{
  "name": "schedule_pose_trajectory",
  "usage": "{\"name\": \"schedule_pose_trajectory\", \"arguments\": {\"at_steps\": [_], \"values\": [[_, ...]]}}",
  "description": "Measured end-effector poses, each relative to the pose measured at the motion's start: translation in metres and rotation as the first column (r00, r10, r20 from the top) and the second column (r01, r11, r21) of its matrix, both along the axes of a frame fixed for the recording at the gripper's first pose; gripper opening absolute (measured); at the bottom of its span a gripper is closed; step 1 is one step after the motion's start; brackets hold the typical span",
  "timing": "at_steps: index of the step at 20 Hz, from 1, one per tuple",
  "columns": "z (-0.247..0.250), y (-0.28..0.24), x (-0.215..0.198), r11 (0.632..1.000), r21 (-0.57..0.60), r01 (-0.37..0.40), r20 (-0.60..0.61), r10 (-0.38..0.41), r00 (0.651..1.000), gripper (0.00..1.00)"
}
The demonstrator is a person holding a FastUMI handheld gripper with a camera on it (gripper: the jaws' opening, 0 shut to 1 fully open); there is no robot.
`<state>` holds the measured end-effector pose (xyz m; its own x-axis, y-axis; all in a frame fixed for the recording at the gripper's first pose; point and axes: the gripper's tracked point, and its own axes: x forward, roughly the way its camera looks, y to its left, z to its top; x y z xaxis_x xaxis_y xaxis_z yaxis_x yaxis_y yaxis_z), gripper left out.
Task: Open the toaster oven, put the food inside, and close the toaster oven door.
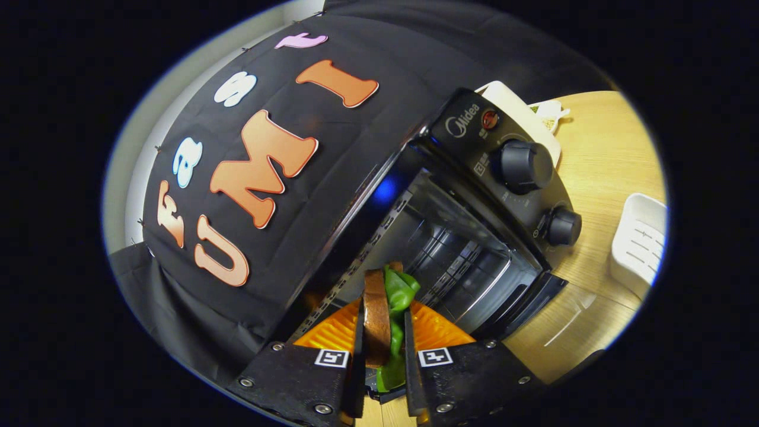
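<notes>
A sandwich [382,314] of brown bread and green lettuce stands on edge between my two fingers, and my gripper [383,332] is shut on it. Just ahead of the fingers is the black toaster oven [474,178], seen tilted. Its cavity [439,255] is open and shows wire racks inside. The glass door [533,302] hangs down in front, to the right of the fingers. Two black knobs [525,166] sit on the oven's control panel. The sandwich's far end reaches the mouth of the cavity.
The oven stands on a light wooden table [599,154]. A white slotted tray [640,243] lies on the table beyond the knobs. A white container [548,112] stands behind the oven. Black cloth hangs as the wall at the back.
</notes>
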<state>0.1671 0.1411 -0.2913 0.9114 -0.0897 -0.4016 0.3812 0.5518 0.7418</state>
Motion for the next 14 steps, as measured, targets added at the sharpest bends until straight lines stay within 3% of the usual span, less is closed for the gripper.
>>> {"name": "schedule_pose_trajectory", "arguments": {"at_steps": [6,14], "values": [[-0.004,-0.004,0.001,0.997,-0.078,-0.003,-0.018,0.002,1.0,0.28],[-0.013,-0.02,-0.013,0.979,-0.203,-0.022,-0.093,0.003,0.996,0.42]]}}
